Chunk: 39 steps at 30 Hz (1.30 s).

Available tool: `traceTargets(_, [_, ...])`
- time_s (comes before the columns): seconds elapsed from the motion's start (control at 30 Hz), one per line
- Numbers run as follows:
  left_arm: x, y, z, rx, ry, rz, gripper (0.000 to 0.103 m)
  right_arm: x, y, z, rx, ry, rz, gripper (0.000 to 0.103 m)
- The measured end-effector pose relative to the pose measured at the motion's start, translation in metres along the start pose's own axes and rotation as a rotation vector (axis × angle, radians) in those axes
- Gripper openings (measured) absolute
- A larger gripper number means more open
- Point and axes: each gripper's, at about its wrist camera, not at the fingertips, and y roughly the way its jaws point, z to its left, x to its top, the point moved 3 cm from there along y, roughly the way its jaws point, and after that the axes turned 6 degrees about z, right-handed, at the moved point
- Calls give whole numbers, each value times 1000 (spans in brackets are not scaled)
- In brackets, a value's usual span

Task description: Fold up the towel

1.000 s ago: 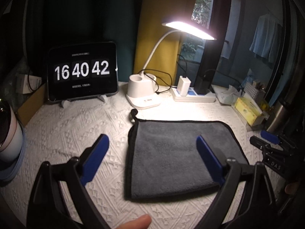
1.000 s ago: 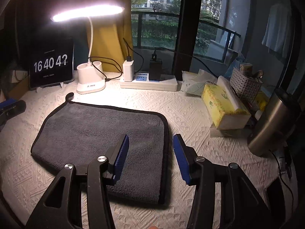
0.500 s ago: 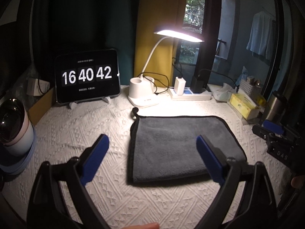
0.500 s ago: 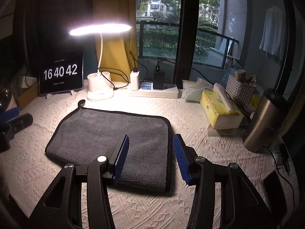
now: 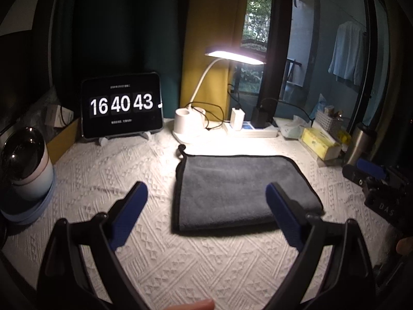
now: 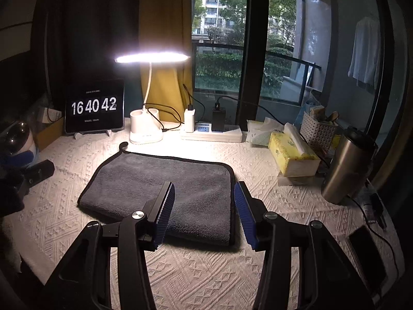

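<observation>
Grey towel [image 5: 240, 188] lying flat on the white textured tablecloth [image 5: 108, 173], folded — long side running left-right.

Its hanging loop [image 5: 181, 150] pokes out the back-left corner toward the lamp [image 6: 147, 126]. Left gripper [image 5: 206, 206] hovers with jaws spread wide, right gripper [image 6: 204, 206] parted too — neither touching the towel.

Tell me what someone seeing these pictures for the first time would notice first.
Probably the glowing white gooseneck desk lamp at the back of the table, lighting the folded grey black-edged microfibre towel lying flat on the white textured tablecloth. Left of the lamp, the black tablet clock shows big white digits. Both grippers, left and right, hang open, empty.
</observation>
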Motion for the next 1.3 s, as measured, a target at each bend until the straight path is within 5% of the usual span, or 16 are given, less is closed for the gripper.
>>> traceTargets(1.3, [-88, -93, -18, -77, 46, -134, 94, -91, -87, 38, -10, -24, -43, 51])
